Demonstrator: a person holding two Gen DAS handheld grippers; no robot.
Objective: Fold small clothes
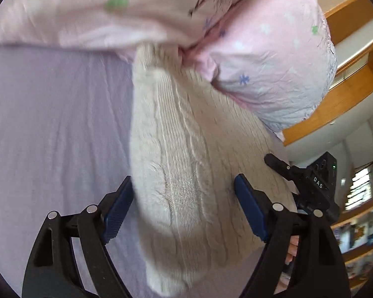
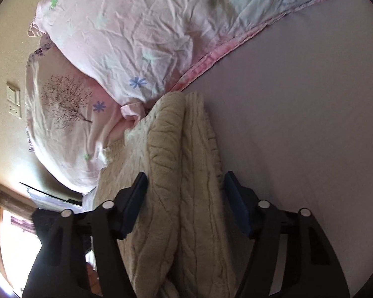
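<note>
A cream cable-knit sweater lies on the lilac bed sheet, its far end against the pink pillows. My left gripper is open, its blue-padded fingers on either side of the sweater. In the right wrist view the sweater shows as a thick doubled-over fold between the fingers. My right gripper is open around that fold. The right gripper's black body shows at the right edge of the left wrist view.
Pink flowered pillows lie at the head of the bed, also in the right wrist view. A wooden headboard and shelves stand to the right. A wall switch and a bright window are at left.
</note>
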